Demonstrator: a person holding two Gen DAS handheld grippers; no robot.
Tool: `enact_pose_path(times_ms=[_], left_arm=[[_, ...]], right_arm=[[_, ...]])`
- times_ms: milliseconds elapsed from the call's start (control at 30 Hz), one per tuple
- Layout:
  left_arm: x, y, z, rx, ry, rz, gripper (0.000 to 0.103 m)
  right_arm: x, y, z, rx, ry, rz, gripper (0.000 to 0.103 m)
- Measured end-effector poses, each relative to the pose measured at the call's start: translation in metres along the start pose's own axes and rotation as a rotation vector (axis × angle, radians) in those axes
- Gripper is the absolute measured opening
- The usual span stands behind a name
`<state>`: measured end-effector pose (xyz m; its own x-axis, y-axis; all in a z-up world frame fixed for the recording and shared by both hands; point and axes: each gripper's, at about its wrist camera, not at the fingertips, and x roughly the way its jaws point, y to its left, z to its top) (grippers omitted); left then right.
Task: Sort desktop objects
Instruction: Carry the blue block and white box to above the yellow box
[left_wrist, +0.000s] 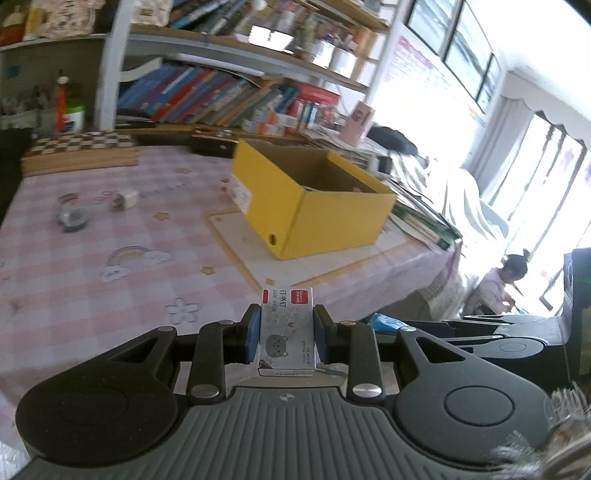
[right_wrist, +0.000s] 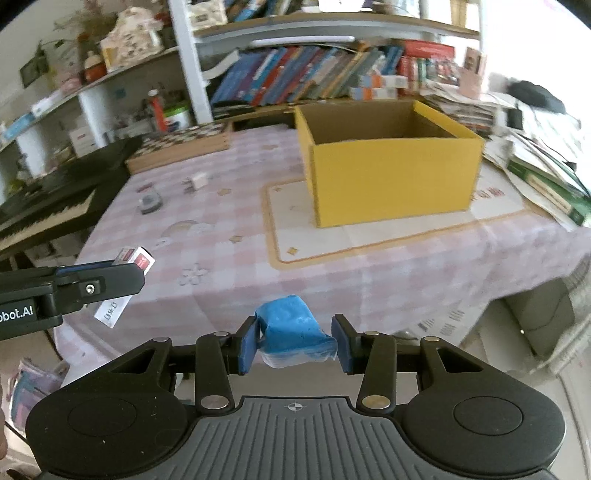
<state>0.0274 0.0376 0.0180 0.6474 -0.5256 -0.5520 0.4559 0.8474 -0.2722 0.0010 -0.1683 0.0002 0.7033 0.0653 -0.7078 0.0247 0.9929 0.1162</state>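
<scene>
**Two small loads held, yellow box waiting**

Left wrist view: the left gripper (left_wrist: 287, 328) sits low in the centre of the frame, its jaws nearly closed on a small staple box (left_wrist: 287, 325), the blue pads pressing its two long sides. The carton looks light and stiff with smooth printed faces – flat sides suit the pads, though hard pressure would likely crush it. The open yellow box (left_wrist: 332, 218) stands right of centre on the checked tablecloth (left_wrist: 92, 229). At left lie a tape dispenser (left_wrist: 72, 214) and a white plug (left_wrist: 127, 199), still loose.

Right wrist view: the right gripper (right_wrist: 294, 341), at lower centre, is narrowly open around a blue wrapped packet (right_wrist: 291, 326). It looks soft and slippery in its clear film – best gripped across the body, not the loose wrapper edge. The yellow box (right_wrist: 391, 181) sits upper right of centre.
</scene>
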Motion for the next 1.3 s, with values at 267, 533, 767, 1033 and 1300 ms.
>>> enact_pose_path(times_ms=[267,533,767,1033,1300], left_arm=[[0.027,-0.022,0.009,0.047,0.034,-0.06,0.027],[0.055,-0.042,0.019,0.077,0.061,-0.093,0.027],[0.077,-0.055,0.028,0.079,0.08,-0.092,0.027],[0.105,-0.073,0.038,0.083,0.096,-0.102,0.027],[0.134,-0.093,0.051,0.09,0.096,-0.117,0.027]], right_arm=[[0.0,-0.027,0.0,0.057,0.007,-0.049,0.043],[0.005,-0.056,0.007,0.09,0.014,-0.069,0.043],[0.015,-0.077,0.016,0.096,0.032,-0.063,0.043],[0.028,-0.104,0.029,0.098,0.053,-0.062,0.043],[0.039,-0.131,0.044,0.089,0.063,-0.063,0.043]])
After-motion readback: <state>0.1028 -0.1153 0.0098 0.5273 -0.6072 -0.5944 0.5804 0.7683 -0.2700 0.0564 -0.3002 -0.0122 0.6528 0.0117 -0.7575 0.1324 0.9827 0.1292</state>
